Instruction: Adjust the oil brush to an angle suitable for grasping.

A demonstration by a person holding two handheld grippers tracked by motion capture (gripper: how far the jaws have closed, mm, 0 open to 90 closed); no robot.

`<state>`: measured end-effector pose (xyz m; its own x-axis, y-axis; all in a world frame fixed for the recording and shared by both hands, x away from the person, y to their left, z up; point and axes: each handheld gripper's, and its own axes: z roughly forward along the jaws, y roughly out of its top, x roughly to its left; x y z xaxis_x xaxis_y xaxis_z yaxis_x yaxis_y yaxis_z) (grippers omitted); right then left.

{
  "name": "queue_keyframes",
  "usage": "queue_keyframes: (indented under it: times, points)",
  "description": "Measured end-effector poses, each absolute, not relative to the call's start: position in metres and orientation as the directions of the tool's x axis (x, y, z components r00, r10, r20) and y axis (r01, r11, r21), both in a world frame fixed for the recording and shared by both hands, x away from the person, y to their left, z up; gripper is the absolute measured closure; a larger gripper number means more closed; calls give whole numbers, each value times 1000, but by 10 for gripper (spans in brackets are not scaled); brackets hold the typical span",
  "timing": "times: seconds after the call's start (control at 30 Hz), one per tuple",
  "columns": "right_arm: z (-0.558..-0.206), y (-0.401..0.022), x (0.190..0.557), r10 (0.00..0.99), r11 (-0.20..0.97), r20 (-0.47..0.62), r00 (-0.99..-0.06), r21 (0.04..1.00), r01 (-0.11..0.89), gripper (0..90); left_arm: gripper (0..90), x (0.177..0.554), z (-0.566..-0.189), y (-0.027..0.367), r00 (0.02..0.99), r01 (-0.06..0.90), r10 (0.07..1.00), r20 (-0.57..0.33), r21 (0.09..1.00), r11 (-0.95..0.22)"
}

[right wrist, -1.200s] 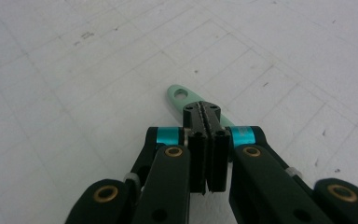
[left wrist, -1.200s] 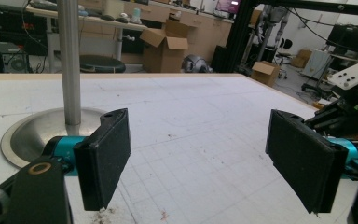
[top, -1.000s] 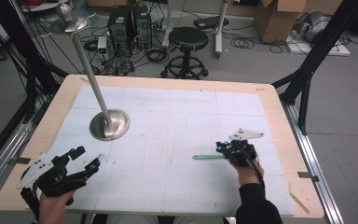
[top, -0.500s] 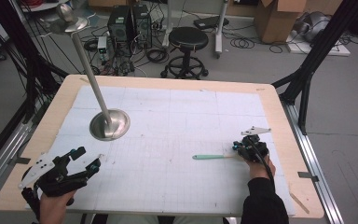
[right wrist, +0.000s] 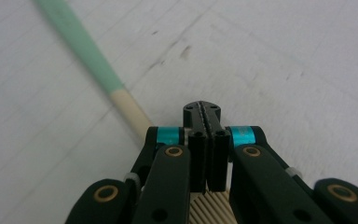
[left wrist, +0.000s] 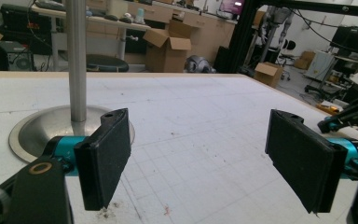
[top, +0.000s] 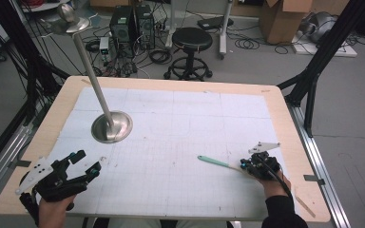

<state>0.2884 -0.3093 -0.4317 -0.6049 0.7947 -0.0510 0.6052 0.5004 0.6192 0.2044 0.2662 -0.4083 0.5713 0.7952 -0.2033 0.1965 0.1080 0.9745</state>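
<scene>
A: At the near right of the pale wooden table [top: 171,82], item one: the mint-green and cream wooden stick [top: 214,161]. Position?

B: It lies flat on the white gridded mat [top: 185,118], green end pointing toward the middle. The cream end runs in under the right gripper [top: 254,166]. Up close, the stick [right wrist: 79,39] passes just left of that gripper [right wrist: 202,109], whose jaws are pressed fully together, pad to pad. Nothing shows between them, so I judge the stick is not pinched. The low, level angle suits working along the mat.

A: Item two: the left gripper [top: 88,161]?

B: It is at the near left corner, jaws spread wide and holding nothing [left wrist: 203,161], well apart from the stick. It looks parked, ready to help.

A: Surroundings and obstructions?

B: One polished metal stand with a round dished base and a tall slanting pole [top: 111,127] sits left of centre, just ahead of the left gripper. The mat between stick and stand is bare. Beyond the table are a black round stool [top: 191,40] and brown cardboard boxes [top: 279,19], none in the way.
</scene>
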Motion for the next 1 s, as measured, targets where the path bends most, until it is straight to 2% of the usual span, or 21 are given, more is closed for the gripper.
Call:
queue_keyframes:
  times: [0.27,0.33,0.4,0.5,0.57,0.63,0.67,0.7,0.73,0.83,0.87,0.97,1.0]
  points:
    - [-430,-305,251,769,529,-54,-637,614,586,890,226,205,-408,265,574,200,794,-201,974,102]
    - [-425,-308,245,783,488,-33,-621,651,581,889,226,204,-409,265,572,202,794,-205,974,106]
    - [-414,-314,232,795,406,9,-606,735,544,889,226,205,-409,264,573,204,793,-207,973,107]
    - [-407,-318,221,797,378,3,-603,778,503,882,226,206,-410,264,577,206,791,-202,974,99]
    - [-396,-324,203,812,296,16,-583,850,436,782,226,205,-409,263,581,202,789,-200,974,99]
    - [-393,-327,197,815,269,22,-579,871,411,761,226,205,-409,263,586,199,786,-199,975,99]
    - [-387,-332,185,819,217,30,-573,908,358,646,226,204,-408,262,590,193,783,-198,976,101]
    - [-387,-332,185,819,217,30,-573,908,358,646,226,204,-408,262,590,193,783,-198,976,101]
    - [-382,-336,174,834,172,26,-551,937,304,501,225,204,-407,262,598,185,778,-193,978,100]
    - [-380,-344,164,850,107,50,-525,958,265,343,223,205,-407,261,609,187,770,-191,978,94]
    - [-380,-346,162,858,97,53,-512,960,262,305,219,206,-407,259,615,203,763,-199,975,91]
    - [-380,-348,161,865,90,56,-499,960,265,269,202,208,-407,258,613,206,764,-202,974,92]
    - [-380,-348,162,866,96,50,-498,960,264,215,196,208,-408,257,615,203,762,-203,974,96]
